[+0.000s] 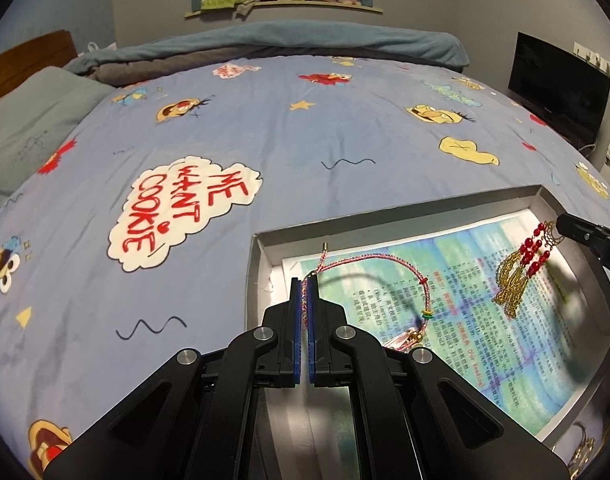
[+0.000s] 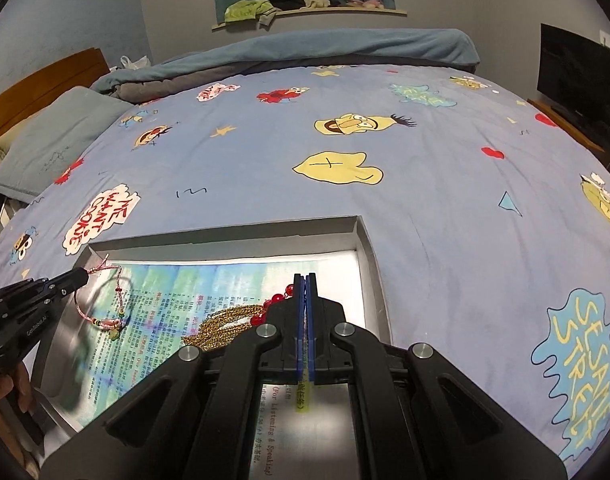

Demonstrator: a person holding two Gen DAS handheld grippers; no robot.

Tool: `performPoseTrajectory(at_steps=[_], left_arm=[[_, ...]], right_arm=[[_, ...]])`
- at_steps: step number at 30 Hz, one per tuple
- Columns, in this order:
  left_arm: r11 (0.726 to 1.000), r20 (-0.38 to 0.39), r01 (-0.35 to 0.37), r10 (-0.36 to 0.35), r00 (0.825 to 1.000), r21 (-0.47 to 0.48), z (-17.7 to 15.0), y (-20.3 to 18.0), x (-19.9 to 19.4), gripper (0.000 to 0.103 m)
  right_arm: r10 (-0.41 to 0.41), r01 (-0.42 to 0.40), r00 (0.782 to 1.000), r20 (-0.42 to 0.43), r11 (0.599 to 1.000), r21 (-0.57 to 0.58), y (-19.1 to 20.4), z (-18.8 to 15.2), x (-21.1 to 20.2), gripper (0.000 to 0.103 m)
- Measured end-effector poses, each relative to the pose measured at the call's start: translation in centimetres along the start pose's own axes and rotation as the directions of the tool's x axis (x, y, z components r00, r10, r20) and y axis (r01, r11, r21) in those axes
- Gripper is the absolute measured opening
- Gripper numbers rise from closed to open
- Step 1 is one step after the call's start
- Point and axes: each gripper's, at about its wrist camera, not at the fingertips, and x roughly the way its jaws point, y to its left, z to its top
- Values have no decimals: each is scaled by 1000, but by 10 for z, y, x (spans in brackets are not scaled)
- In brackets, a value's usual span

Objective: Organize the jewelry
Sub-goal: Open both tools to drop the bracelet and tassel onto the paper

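Observation:
A shallow grey box (image 1: 261, 264) lined with a printed page lies on the bed. My left gripper (image 1: 305, 280) is shut on a pink braided cord bracelet (image 1: 369, 258), which loops out over the box with small charms hanging below. It also shows in the right wrist view (image 2: 117, 280), held by the left gripper (image 2: 83, 276). My right gripper (image 2: 304, 278) is shut on a gold chain necklace with red beads (image 2: 233, 320), which dangles above the page. In the left wrist view the necklace (image 1: 513, 276) hangs from the right gripper (image 1: 563, 226).
A blue cartoon-print bedspread (image 1: 265, 132) covers the bed. A grey pillow (image 1: 33, 120) lies at the left, a folded blanket (image 1: 265, 40) at the back. A dark TV (image 1: 557, 92) stands at the right. More gold jewelry (image 1: 581, 452) lies beside the box's near right corner.

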Motion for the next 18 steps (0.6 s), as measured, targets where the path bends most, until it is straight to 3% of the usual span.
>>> performPoseTrajectory(at_steps=[4,7,8,10,12,14,18], left_arm=[[1000,-11,-5,5,1000,-2,0,0,2,3],[1000,-11,-1,1,1000,-1,0,-1,1,5],[1000,-7,-3,3,1000,0,0,-1,0,7],[1000,12,-4,4,1000,-1,0,-1,-5,25],[1000,28,7,-7,1000,1,0,-3,-10,33],[1000,37,5,-5,999,3,1,-4,-15,37],[1000,62,-3,2,998,7,2,-8,-30,67]], right_arm=[[6,-6,1000,3,1000,4,0,0,-1,6],[15,-15,1000,4,1000,6,0,0,-4,28],[14,-14,1000,8,1000,6,0,0,-5,30],[10,-10,1000,15,1000,10,0,0,-9,30],[9,-10,1000,23,1000,15,1,1,-14,31],[15,-16,999,31,1000,19,0,1,-19,38],[35,-37,998,61,999,30,1,3,-38,54]])
